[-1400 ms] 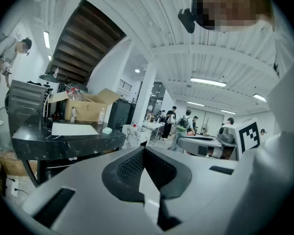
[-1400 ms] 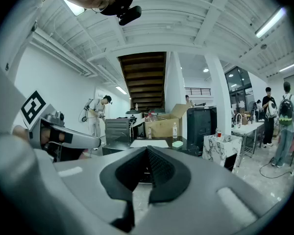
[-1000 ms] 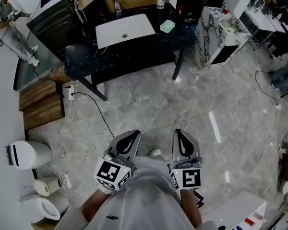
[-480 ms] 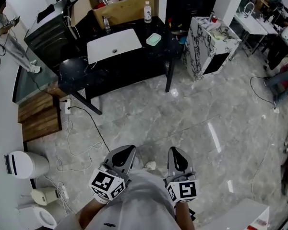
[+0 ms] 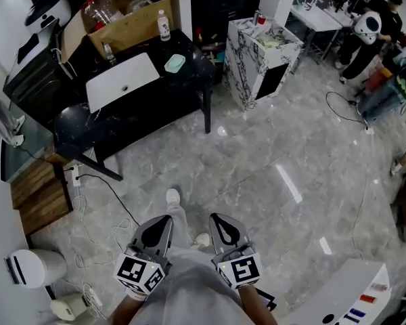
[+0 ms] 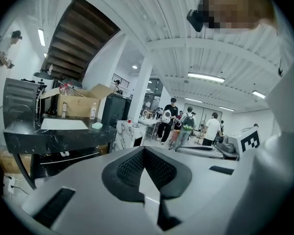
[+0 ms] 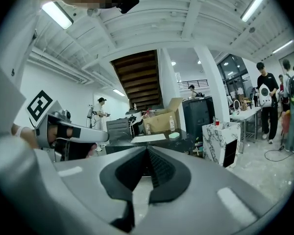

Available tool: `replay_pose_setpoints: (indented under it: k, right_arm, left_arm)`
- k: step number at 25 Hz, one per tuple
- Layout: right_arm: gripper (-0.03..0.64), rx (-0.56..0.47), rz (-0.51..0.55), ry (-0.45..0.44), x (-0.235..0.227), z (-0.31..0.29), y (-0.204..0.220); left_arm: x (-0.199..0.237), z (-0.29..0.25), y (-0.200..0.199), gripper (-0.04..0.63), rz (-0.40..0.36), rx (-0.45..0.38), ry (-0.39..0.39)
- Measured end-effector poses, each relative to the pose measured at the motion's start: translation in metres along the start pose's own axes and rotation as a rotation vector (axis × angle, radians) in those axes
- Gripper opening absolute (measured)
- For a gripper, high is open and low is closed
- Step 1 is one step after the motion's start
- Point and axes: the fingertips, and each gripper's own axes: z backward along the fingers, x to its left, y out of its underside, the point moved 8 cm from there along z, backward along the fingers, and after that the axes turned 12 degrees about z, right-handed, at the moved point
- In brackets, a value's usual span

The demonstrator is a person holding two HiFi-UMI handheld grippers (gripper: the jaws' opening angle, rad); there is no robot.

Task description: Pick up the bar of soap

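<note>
currently, in the head view, the left gripper [image 5: 160, 222] and right gripper [image 5: 221, 220] sit low in the frame near bottom centre. they are side by side, close to the person's body, tips pointing toward the top of the frame. left gripper view: jaws together at the tips, nothing between them. right gripper view: jaws likewise closed, nothing held. the bar of soap [image 5: 174, 63], pale green, lies on the black table [image 5: 197, 65] in the upper left of the head view. it is just right of the white basin [image 5: 122, 81] and toward the table's right end. a clear bottle [image 5: 164, 26] stands further up the frame at the table's back edge, beside a cardboard box [image 5: 132, 22]. the soap is well apart from both grippers, with grey marble floor [image 5: 257, 161] between, and neither touches it. in both gripper views it shows small, far beyond the jaw tips.
</note>
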Motion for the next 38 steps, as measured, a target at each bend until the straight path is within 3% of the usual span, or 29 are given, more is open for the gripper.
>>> replay_pose_setpoints:
  k: [5, 8, 17, 28, 38]
  right_arm:
    - [0.009, 0.007, 0.01, 0.025, -0.009, -0.007, -0.015]
    - [0.009, 0.01, -0.036, -0.001, -0.018, -0.021, -0.022]
    - [0.009, 0.0, -0.009, 0.003, -0.053, -0.092, -0.044]
    - [0.009, 0.013, 0.002, -0.012, -0.08, -0.233, -0.077]
    - [0.009, 0.011, 0.009, 0.028, -0.09, -0.346, -0.1]
  left_arm:
    - [0.003, -0.022, -0.01, 0.006, 0.016, 0.015, 0.044]
    - [0.008, -0.038, -0.021, 0.006, 0.011, 0.018, 0.062]
    - [0.054, -0.094, -0.058, 0.006, 0.068, 0.003, 0.046]
    - [0.153, -0.153, -0.133, 0.006, 0.101, -0.008, 0.018]
    - [0.235, -0.197, -0.207, 0.006, 0.088, -0.015, 0.061]
